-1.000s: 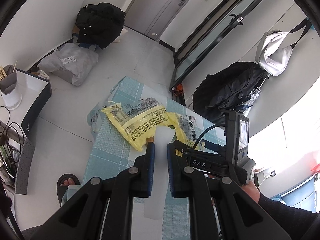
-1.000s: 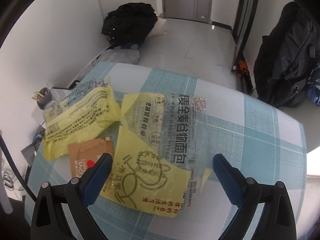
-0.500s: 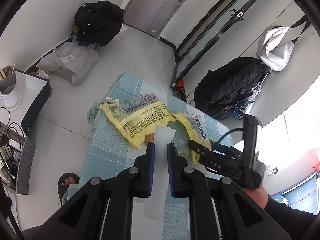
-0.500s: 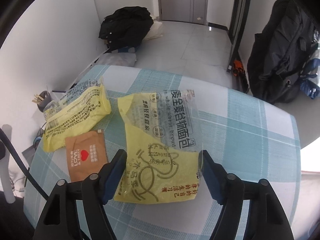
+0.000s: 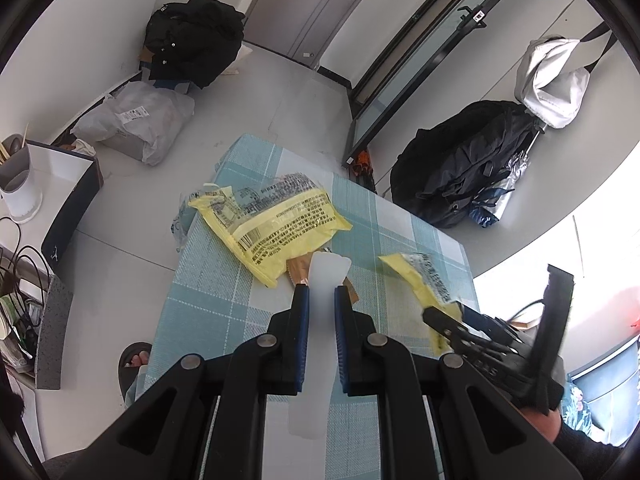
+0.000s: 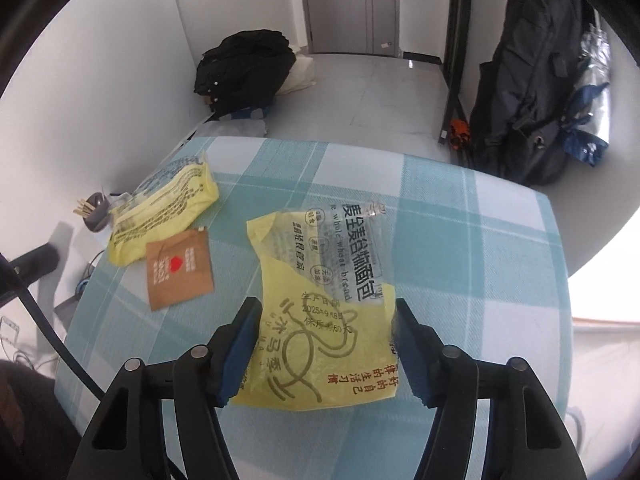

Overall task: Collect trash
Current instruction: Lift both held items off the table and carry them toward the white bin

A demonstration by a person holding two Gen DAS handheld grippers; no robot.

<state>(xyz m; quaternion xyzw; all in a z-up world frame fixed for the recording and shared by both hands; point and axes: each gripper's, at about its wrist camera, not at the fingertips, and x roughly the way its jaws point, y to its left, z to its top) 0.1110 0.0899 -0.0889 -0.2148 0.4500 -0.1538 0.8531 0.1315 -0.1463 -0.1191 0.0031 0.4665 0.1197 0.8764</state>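
My left gripper (image 5: 319, 294) is shut on a translucent white plastic strip (image 5: 320, 280), held above the checked tablecloth (image 5: 216, 280). A yellow bread wrapper (image 5: 280, 232) lies beyond it, over a brown sachet (image 5: 298, 270). My right gripper (image 6: 326, 312) is open, its fingers on either side of a second yellow and clear bread wrapper (image 6: 320, 312) that lies flat on the cloth. It shows at the right in the left wrist view (image 5: 416, 284). The brown sachet (image 6: 178, 272) and the first yellow wrapper (image 6: 160, 212) lie to the left of the right gripper.
The table's far edge drops to a tiled floor (image 5: 280, 92). A black bag (image 5: 192, 40) and a grey plastic bag (image 5: 136, 124) lie by the wall. A dark backpack (image 6: 536, 80) stands at the right. A side table with a cup (image 5: 16, 184) is at the left.
The right gripper has come down and forward over the second wrapper and its jaws have narrowed around it. The left gripper has stayed shut on the strip and drifted slightly.
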